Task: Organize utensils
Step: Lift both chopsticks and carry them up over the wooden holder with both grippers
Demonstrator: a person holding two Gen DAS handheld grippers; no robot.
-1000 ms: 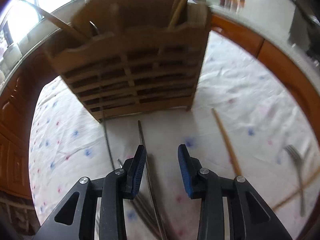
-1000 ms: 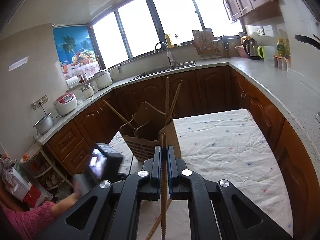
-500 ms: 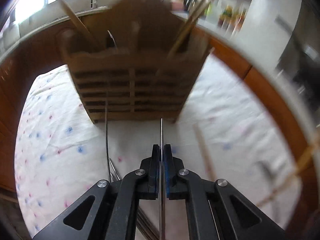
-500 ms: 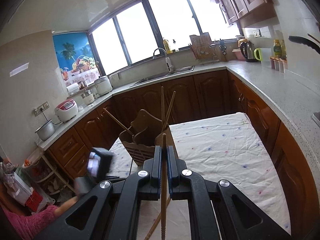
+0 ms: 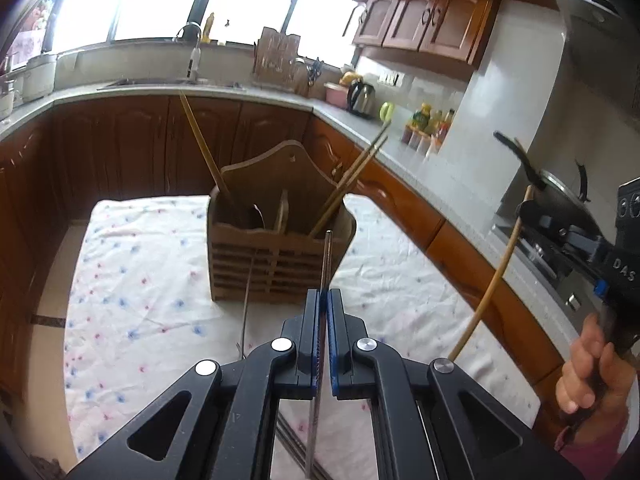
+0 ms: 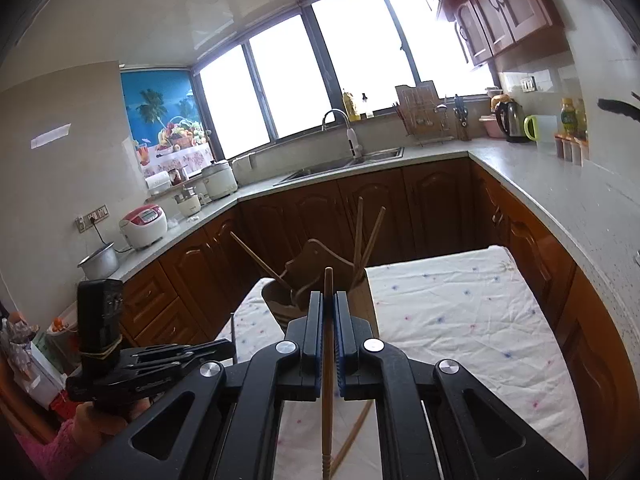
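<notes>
A wooden utensil holder (image 5: pixel 280 240) stands on the cloth-covered table, with several wooden chopsticks (image 5: pixel 352 176) sticking out of its compartments; it also shows in the right wrist view (image 6: pixel 320 280). My left gripper (image 5: pixel 323 304) is shut on a thin metal chopstick (image 5: pixel 326 256), held above the table and pointing at the holder. My right gripper (image 6: pixel 329 308) is shut on a wooden chopstick (image 6: pixel 328 360), held high behind the holder; that stick also shows at the right of the left wrist view (image 5: pixel 492 280).
A metal utensil (image 5: pixel 246 292) lies on the flowered cloth (image 5: pixel 132 280) in front of the holder. More metal sticks (image 5: pixel 292 448) lie under my left gripper. Another wooden stick (image 6: pixel 352 436) lies on the cloth. Brown cabinets and a grey counter (image 6: pixel 560 184) surround the table.
My left gripper closed on the metal chopstick and lifted it off the table, tilting up. My right gripper rose a little with its wooden chopstick.
</notes>
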